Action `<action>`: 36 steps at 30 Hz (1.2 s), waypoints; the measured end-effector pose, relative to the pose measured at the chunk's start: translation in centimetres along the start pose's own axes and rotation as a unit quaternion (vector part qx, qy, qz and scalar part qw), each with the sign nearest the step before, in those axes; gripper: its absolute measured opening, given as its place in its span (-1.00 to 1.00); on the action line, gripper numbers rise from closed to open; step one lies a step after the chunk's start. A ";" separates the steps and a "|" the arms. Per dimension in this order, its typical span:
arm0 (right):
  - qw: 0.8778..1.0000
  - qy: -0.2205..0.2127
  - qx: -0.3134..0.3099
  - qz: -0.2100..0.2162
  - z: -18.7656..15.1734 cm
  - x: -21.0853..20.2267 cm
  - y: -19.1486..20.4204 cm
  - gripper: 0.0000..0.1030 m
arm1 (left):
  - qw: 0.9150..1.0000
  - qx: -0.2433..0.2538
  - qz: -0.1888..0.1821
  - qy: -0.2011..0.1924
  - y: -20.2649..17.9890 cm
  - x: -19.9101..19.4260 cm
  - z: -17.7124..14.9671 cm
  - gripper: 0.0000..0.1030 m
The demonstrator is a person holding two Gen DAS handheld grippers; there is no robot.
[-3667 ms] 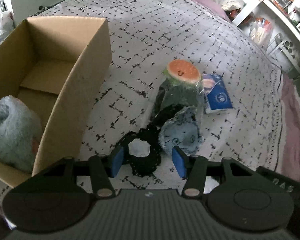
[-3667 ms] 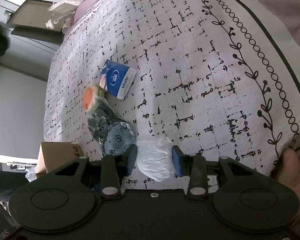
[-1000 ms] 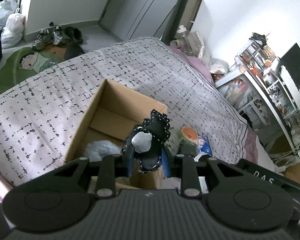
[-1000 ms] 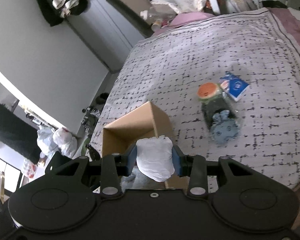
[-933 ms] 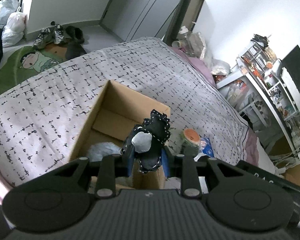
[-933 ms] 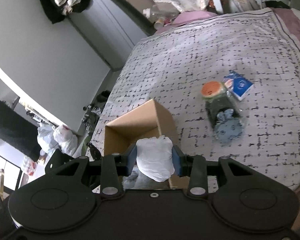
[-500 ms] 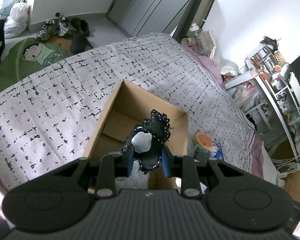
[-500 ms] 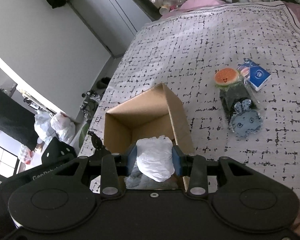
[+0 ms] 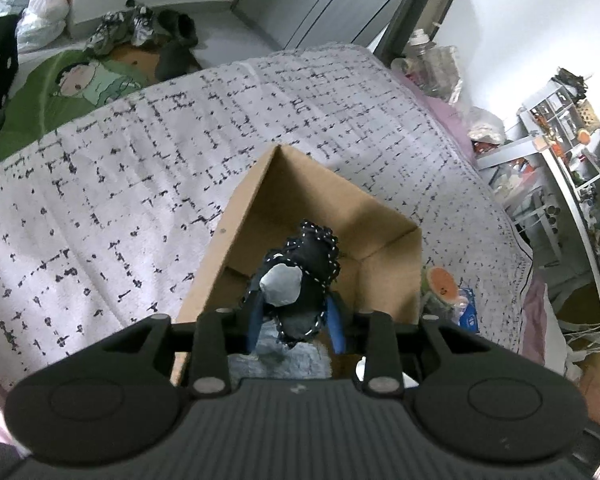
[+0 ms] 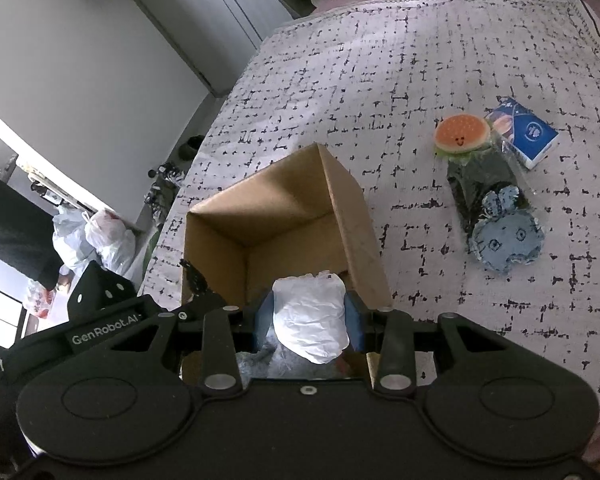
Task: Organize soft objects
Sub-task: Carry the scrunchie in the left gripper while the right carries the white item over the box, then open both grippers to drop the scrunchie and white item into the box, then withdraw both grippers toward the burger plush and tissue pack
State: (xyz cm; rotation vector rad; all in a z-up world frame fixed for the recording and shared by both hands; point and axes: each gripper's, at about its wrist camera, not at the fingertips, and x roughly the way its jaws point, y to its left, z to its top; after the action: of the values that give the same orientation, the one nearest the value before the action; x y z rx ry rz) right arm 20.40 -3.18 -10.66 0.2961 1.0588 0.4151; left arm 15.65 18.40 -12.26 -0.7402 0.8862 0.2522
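Above the open brown cardboard box [image 10: 356,220]: left gripper [image 9: 296,320] jaws clamped on a black white-stitched soft toy [image 9: 300,276]; right gripper [image 10: 308,322] jaws clamped on a crumpled white soft bundle [image 10: 310,320]; best lowered inside the box walls before releasing; one at a time.

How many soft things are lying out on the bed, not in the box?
3: a burger plush, a dark bagged bundle and a blue plush, lined up right of the box. Others may be hidden.

The left gripper [image 9: 294,322] pinches a black soft toy [image 9: 304,280] between its blue fingers [image 9: 254,324]. Beyond and beneath the fingers sits an open cardboard box [image 9: 384,276] on the bed [image 9: 120,200]; a burger plush [image 9: 440,282] lies right of them.
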 end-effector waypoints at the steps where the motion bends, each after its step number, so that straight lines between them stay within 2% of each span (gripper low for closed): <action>1: 1.000 0.002 0.000 0.001 0.0 0.1 0.0 -0.25 | 1.000 -0.002 0.006 0.004 0.1 0.2 0.1 -0.26; 3: 1.000 0.004 -0.003 0.001 -0.1 0.2 0.1 -0.23 | 1.000 -0.004 0.020 0.014 0.3 0.6 0.1 -0.16; 8: 1.000 0.005 -0.002 0.005 -0.3 -0.3 0.0 -0.19 | 0.999 -0.019 0.022 0.017 0.7 0.4 -0.1 0.00; 10: 1.000 0.009 0.000 0.010 -0.3 -0.5 -0.1 -0.13 | 1.000 -0.016 0.023 0.013 0.5 0.0 -0.2 0.07; 12: 1.000 0.010 0.000 0.019 -0.4 -0.9 0.0 0.05 | 1.000 -0.015 0.021 0.011 0.2 -0.4 -0.3 0.16; 14: 1.000 0.004 -0.003 0.022 -0.6 -1.7 0.0 0.09 | 1.000 -0.012 0.021 0.007 0.0 -0.9 -0.4 0.23; 19: 0.999 -0.005 -0.003 0.033 -0.4 -3.4 -0.8 0.10 | 1.000 -0.009 0.020 -0.005 -0.8 -2.2 -0.8 0.30; 25: 0.999 -0.024 -0.010 0.028 -0.1 -5.6 -2.5 0.24 | 1.000 0.004 0.019 -0.022 -2.2 -3.6 -1.5 0.43; 28: 0.999 -0.035 -0.015 0.023 0.2 -6.8 -3.6 0.35 | 1.000 0.008 0.015 -0.026 -3.1 -4.2 -1.8 0.44; 33: 0.998 -0.059 -0.018 0.014 1.4 -8.8 -5.5 0.67 | 0.999 0.019 0.007 -0.030 -4.7 -4.9 -2.4 0.45; 36: 0.998 -0.064 -0.020 0.009 2.0 -9.8 -6.8 0.76 | 0.999 0.025 0.005 -0.032 -5.8 -5.2 -2.8 0.46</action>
State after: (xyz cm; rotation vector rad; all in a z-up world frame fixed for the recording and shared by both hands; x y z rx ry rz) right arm 19.32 -13.83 -5.06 0.2927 0.9210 0.4278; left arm 13.54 12.74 -6.62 -0.6787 0.8325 0.2599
